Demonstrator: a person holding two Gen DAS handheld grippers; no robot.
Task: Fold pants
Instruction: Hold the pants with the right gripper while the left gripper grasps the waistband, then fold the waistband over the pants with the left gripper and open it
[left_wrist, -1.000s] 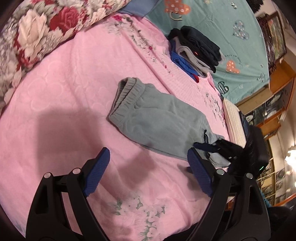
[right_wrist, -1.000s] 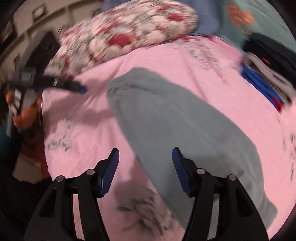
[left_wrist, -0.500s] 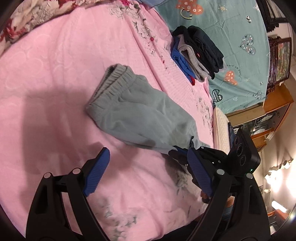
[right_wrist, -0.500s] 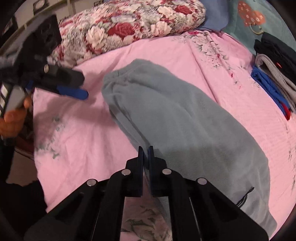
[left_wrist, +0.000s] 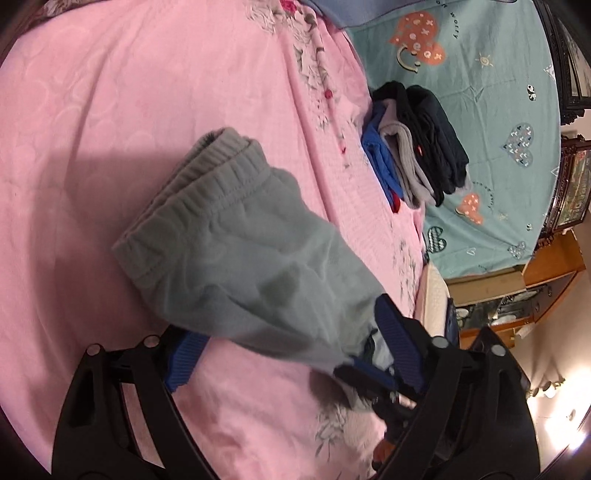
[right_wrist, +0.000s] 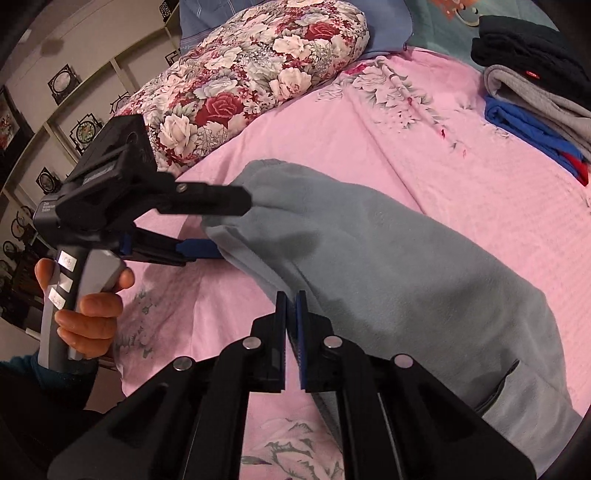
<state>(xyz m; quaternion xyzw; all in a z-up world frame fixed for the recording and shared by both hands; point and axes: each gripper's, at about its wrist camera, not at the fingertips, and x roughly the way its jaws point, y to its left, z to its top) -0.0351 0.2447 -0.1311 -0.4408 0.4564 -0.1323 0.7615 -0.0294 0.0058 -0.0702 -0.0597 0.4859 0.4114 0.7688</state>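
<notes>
Grey sweatpants (left_wrist: 255, 266) lie folded lengthwise on the pink bedspread (left_wrist: 147, 110), waistband toward the far side. My left gripper (left_wrist: 284, 347) is open, its jaws straddling the near edge of the pants. In the right wrist view the pants (right_wrist: 388, 273) run from centre to lower right. My right gripper (right_wrist: 291, 306) is shut on the near edge of the pants. The left gripper (right_wrist: 229, 225) also shows there, one finger above and one below the pants' end.
A stack of folded clothes (left_wrist: 417, 144) in black, grey and blue sits at the bedspread's far edge on a teal sheet (left_wrist: 498, 110). A floral pillow (right_wrist: 251, 70) lies at the head. Wooden furniture (left_wrist: 546, 266) stands beyond the bed.
My right gripper closed on the pants' edge. My left gripper moved forward until its open jaws straddle the pants' other end.
</notes>
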